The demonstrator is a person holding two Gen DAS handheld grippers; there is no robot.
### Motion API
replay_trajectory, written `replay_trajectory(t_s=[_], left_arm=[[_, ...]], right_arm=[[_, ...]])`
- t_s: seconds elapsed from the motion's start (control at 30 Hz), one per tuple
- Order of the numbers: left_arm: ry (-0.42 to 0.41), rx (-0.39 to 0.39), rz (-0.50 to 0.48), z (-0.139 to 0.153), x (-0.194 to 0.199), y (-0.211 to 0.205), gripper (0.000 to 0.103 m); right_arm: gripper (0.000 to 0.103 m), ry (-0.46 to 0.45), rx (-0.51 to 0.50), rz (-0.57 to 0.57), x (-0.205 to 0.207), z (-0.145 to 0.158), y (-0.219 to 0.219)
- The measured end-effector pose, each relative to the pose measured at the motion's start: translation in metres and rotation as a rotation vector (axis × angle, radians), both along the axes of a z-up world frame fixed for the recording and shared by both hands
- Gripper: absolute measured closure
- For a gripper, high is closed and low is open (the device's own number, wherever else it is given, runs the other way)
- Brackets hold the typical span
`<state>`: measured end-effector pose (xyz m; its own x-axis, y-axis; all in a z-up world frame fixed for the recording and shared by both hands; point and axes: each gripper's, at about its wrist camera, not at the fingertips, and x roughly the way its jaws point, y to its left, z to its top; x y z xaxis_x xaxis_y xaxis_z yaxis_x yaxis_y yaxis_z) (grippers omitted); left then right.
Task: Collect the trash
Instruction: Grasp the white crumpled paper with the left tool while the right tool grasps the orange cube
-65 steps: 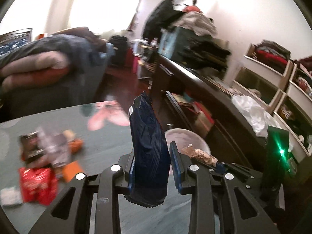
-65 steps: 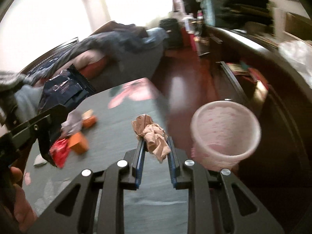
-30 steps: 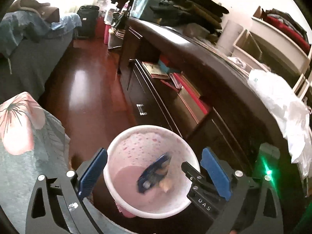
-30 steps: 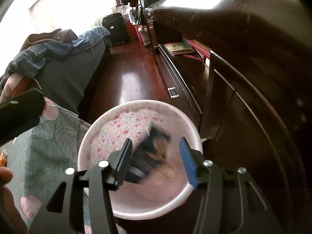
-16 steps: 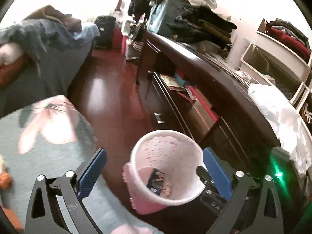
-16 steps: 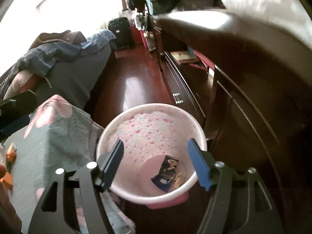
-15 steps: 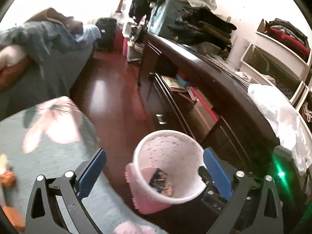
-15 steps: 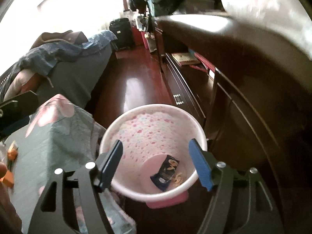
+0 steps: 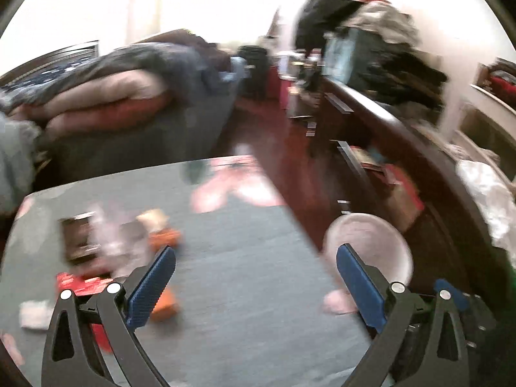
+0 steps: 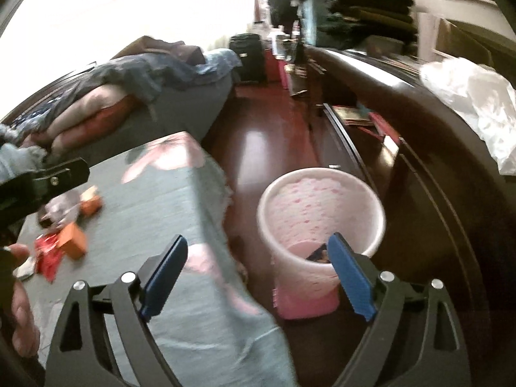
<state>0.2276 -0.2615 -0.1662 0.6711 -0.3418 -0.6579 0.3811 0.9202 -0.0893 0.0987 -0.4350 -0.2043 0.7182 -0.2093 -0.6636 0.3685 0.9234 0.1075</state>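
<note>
A pink speckled trash bin (image 10: pixel 321 206) stands on the floor beside the table; it also shows in the left wrist view (image 9: pixel 367 245). A dark blue wrapper (image 10: pixel 317 254) lies inside it. My left gripper (image 9: pixel 254 277) is open and empty above the grey tablecloth (image 9: pixel 245 277). My right gripper (image 10: pixel 258 267) is open and empty, between the table edge and the bin. Trash lies at the table's left: red wrappers (image 9: pixel 80 285), an orange box (image 10: pixel 72 240), a dark packet (image 9: pixel 79 235), clear plastic (image 9: pixel 108 235).
A dark wooden cabinet (image 10: pixel 435 174) with a white plastic bag (image 10: pixel 474 96) on top runs along the right. A sofa with piled bedding (image 9: pixel 106 96) stands behind the table. Red wood floor (image 10: pixel 267 138) lies between. The left gripper's body (image 10: pixel 42 183) is at the left of the right wrist view.
Both grippers have pulled back from over the bin toward the table. The left view has swung left and now shows the trash on the tablecloth. Both stay open.
</note>
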Motion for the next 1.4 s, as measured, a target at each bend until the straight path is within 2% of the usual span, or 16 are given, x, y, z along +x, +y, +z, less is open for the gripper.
replay_trajectory(t_s=[0.07,0.2,0.3,0.5,0.53,0.6,0.67,0.77,0.87,1.17,1.4], left_arm=[[0.008,0.013,0.086,-0.003,0.011,0.024,0.004],[0.044,0.011,0.184,-0.013,0.038,0.056,0.004],[0.088,-0.001,0.198,-0.026,0.063,0.065,0.004],[0.143,0.045,0.228,-0.053,0.099,0.068,0.004],[0.15,0.05,0.23,-0.056,0.102,0.068,0.007],[0.158,0.047,0.227,-0.061,0.104,0.07,0.021],[0.161,0.046,0.221,-0.063,0.103,0.072,0.04],[0.167,0.035,0.216,-0.061,0.103,0.077,0.056],[0.158,-0.001,0.216,-0.053,0.1,0.09,0.061],[0.027,-0.044,0.293,-0.009,0.071,0.147,0.064],[0.014,-0.102,0.335,-0.001,0.062,0.189,0.064]], right_arm=[[0.013,0.001,-0.008,0.035,0.003,0.004,0.015],[0.013,-0.002,-0.034,0.091,0.013,0.011,0.044],[0.013,-0.003,-0.044,0.126,0.02,0.012,0.06],[0.013,0.02,-0.056,0.185,0.038,0.005,0.086],[0.013,0.024,-0.057,0.192,0.041,0.003,0.09],[0.013,0.035,-0.063,0.211,0.048,0.0,0.098],[0.013,0.044,-0.066,0.226,0.056,-0.003,0.107],[0.013,0.055,-0.06,0.248,0.065,-0.006,0.117],[0.013,0.061,-0.051,0.272,0.073,-0.01,0.129],[0.014,0.117,0.008,0.362,0.116,-0.027,0.168],[0.015,0.121,0.005,0.428,0.138,-0.028,0.2]])
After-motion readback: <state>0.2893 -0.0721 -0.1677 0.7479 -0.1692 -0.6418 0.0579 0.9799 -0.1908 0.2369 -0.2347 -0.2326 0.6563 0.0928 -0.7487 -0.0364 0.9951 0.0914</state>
